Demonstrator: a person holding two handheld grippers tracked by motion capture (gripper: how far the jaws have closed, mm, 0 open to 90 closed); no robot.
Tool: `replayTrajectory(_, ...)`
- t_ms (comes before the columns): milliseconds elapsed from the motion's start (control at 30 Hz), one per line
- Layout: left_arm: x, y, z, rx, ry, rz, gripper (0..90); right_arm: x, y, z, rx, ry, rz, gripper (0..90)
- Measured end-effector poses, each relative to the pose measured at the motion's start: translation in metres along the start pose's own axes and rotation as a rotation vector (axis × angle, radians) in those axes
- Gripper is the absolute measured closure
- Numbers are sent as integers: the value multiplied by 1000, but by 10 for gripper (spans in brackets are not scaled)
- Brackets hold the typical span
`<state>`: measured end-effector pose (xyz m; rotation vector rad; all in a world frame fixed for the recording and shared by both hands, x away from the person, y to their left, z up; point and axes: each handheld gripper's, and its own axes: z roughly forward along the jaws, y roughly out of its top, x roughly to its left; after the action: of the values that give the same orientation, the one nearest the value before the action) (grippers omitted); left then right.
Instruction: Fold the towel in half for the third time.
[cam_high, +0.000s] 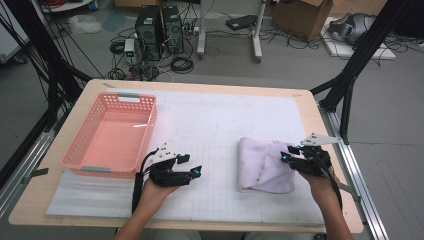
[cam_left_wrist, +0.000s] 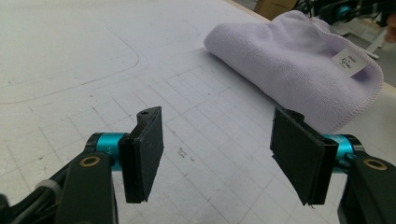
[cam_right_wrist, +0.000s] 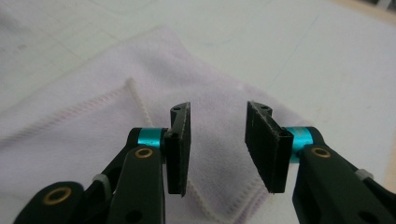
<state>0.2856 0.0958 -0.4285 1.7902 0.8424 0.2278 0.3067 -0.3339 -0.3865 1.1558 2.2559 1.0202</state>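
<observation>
The folded pale lilac microfibre towel (cam_high: 265, 165) lies on the right half of the white gridded mat (cam_high: 220, 150), well apart from the pink perforated plastic basket (cam_high: 111, 135) at the mat's left edge. In the left gripper view, a white care label (cam_left_wrist: 348, 62) shows near the towel's hemmed end.

The right gripper (cam_high: 287, 153) is positioned at the towel's right side. In the right gripper view its jaws stand partly apart above the cloth, just beside a stitched hem (cam_right_wrist: 135, 100), with nothing between the pads. The left gripper (cam_high: 192, 165) hovers over bare mat, left of the towel, jaws wide and empty.

The step in hand appears to be re-gripping the towel for a further fold or for transfer to the basket. Recommended procedure:

1. Lower the right gripper until one pad slides beneath all layers at the hemmed corner; a pinch on the top layer alone is likely to unfold the stack.
2. Bring the left gripper to the opposite edge and close it on the full thickness.
3. Lift both ends level to keep the fold aligned.
</observation>
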Motion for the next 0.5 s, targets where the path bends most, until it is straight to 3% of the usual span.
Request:
replayTrajectory(133, 1, -1, 0, 3, 2, 2, 351, 4, -12, 4, 59, 40, -35, 636)
replayTrajectory(267, 1, -1, -1, 1, 6, 0, 351, 5, -30, -14, 73, 64, -52, 651)
replayTrajectory(367, 1, -1, 0, -1, 6, -1, 351, 4, -45, -25, 103, 57, -76, 649)
replayTrajectory(500, 1, 0, 0, -3, 6, 0, 351, 1, -54, -36, 75, 53, -48, 629)
